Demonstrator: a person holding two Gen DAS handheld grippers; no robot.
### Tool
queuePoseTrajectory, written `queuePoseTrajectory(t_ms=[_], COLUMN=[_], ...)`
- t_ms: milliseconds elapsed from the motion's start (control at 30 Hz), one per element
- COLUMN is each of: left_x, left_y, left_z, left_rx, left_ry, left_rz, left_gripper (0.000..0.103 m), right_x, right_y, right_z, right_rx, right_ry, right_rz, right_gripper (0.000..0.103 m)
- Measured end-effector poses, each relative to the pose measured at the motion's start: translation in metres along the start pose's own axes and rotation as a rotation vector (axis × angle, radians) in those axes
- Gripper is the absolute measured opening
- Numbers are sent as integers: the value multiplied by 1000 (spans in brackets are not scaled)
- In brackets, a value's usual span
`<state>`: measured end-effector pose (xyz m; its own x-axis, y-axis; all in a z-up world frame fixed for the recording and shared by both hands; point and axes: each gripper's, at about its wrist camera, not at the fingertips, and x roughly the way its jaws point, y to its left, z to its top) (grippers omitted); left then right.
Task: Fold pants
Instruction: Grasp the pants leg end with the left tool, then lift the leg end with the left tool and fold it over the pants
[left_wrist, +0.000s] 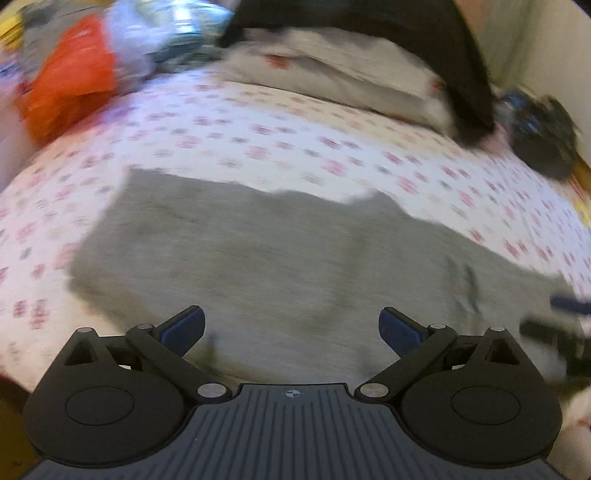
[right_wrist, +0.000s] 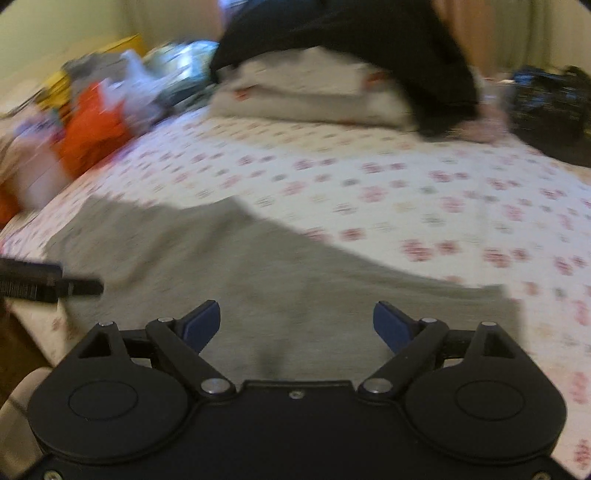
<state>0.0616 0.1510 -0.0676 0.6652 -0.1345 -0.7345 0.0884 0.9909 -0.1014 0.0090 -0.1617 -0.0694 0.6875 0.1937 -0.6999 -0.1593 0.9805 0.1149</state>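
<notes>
Grey pants (left_wrist: 280, 258) lie flat on a bed with a white sheet printed with pink flowers (left_wrist: 258, 133). They also show in the right wrist view (right_wrist: 258, 273). My left gripper (left_wrist: 291, 328) is open and empty, just above the near part of the pants. My right gripper (right_wrist: 295, 325) is open and empty, also above the near part. The right gripper shows at the right edge of the left wrist view (left_wrist: 554, 328), and the left gripper at the left edge of the right wrist view (right_wrist: 48, 284). Both views are motion-blurred.
A folded light blanket (left_wrist: 332, 70) with a black garment (left_wrist: 406, 40) on it lies at the far side. A pile of clothes with an orange piece (left_wrist: 70, 88) sits far left. A dark bag (left_wrist: 543, 133) sits far right.
</notes>
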Motion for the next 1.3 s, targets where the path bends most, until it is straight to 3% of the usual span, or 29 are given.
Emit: queuePoseTrajectory(t_ms=[233,400,600,733,1067,1133,1167,1200,1233,1300], left_x=[0,19,50,60,81,77,74,70,67,59], left_y=[95,135,142,134,129,133,134,136,139,134], left_z=[22,15,-6,0,18,17,18,19,20,24], left_rx=[-223,-334,-393,-338,-350,-371,-378,-394,-422,-411], left_ry=[9,45,111,74,40,18,10,5,5,-13], left_rz=[-3,-30,-69,-51,-65,-78,-59,-53,-77,-71], left_gripper=[102,102,102,102,101,85,52,30,29,26], right_x=[25,33,43,48,58,58,58,57,57,60], right_y=[46,62,70,73,70,69,68,67,67,68], right_z=[-1,0,2,1,0,0,1,1,3,8], right_rx=[-58,-78,-89,-97,-69,-57,-53,-50,-47,-46], right_ry=[68,91,111,125,139,133,128,124,119,121], right_rz=[60,75,81,83,101,109,113,118,125,135], right_gripper=[91,91,91,91,91,90,90,85,79,41])
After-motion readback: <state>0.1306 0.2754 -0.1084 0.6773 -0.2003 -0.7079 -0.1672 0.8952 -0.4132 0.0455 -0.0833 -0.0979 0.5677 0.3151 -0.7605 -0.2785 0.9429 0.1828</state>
